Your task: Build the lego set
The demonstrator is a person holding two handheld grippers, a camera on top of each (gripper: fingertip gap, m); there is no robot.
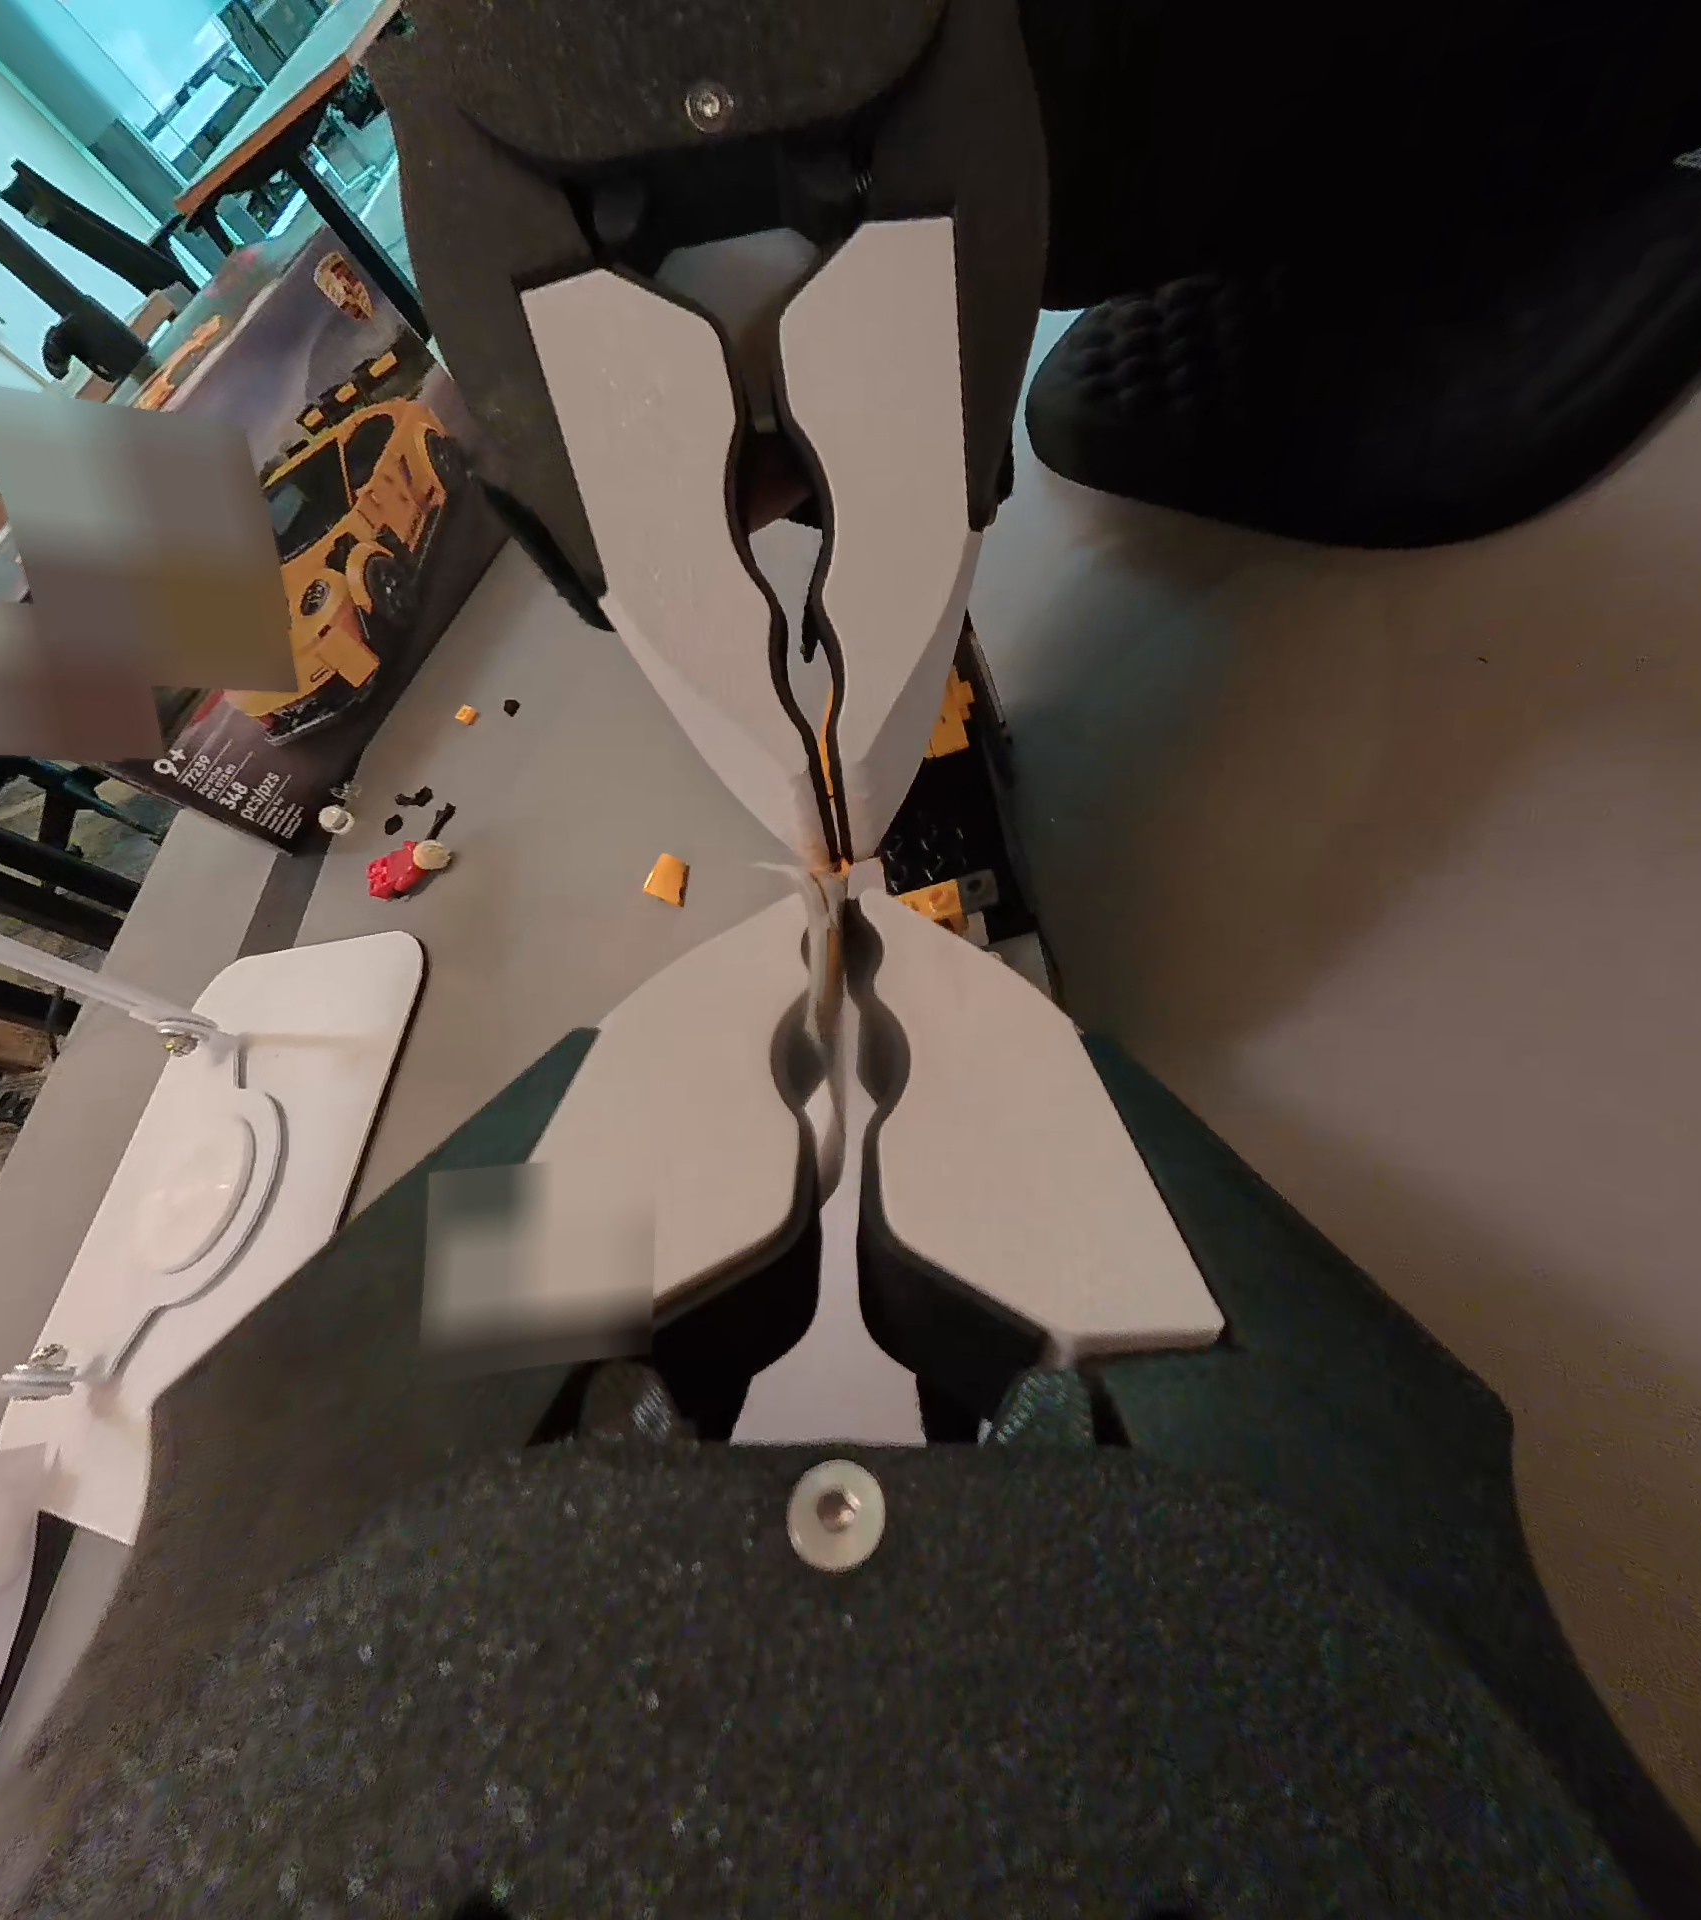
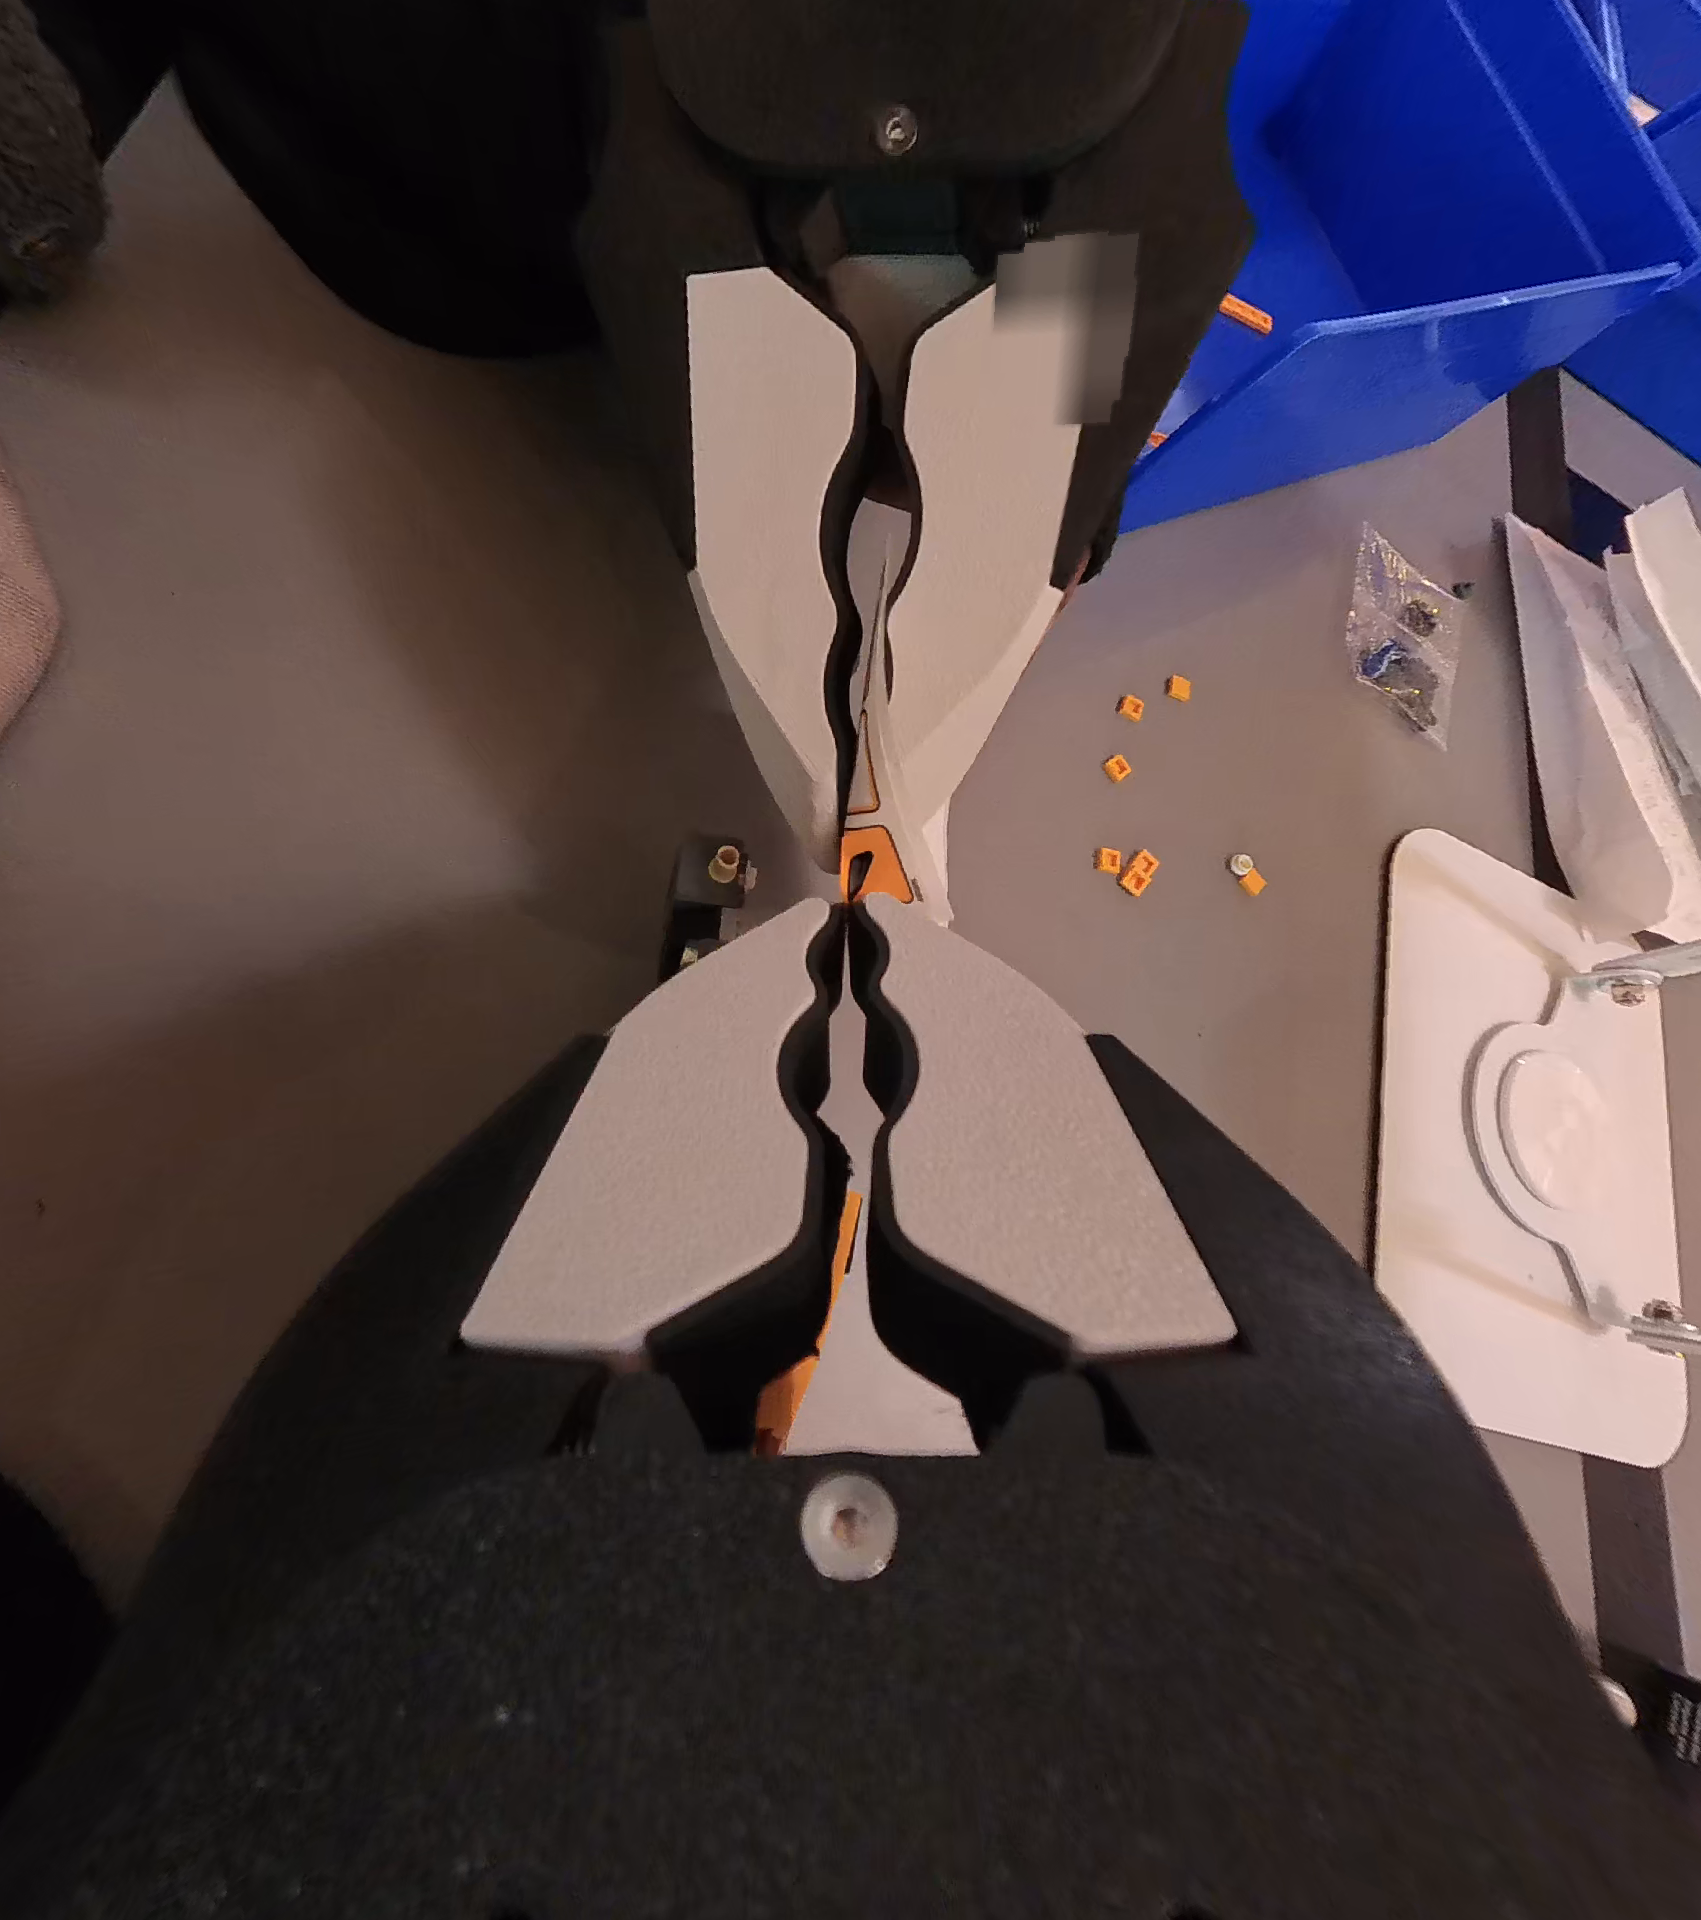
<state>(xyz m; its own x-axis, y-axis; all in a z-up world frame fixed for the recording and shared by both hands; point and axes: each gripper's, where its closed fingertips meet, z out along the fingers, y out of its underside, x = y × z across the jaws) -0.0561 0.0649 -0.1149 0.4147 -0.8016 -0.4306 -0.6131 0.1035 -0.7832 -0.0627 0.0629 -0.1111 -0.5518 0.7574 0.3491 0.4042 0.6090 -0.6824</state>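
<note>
Your left claw (image 1: 830, 902) and right claw (image 2: 851, 914) meet tip to tip, both clamped on one thin orange-printed sheet (image 2: 872, 868) above the worktop (image 1: 534, 831).

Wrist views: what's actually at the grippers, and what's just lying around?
At the grippers: left gripper and right gripper, tip to tip, both shut on one thin white-and-orange sheet; black-and-yellow brick build behind them.
Lying about: picture box, red piece, orange pieces, clear bag, blue bins, white plate.

Each claw (image 1: 830, 914) has pale grey wavy-edged fingers (image 2: 721, 1143) in black speckled housing with a silver screw (image 1: 833, 1512)
</note>
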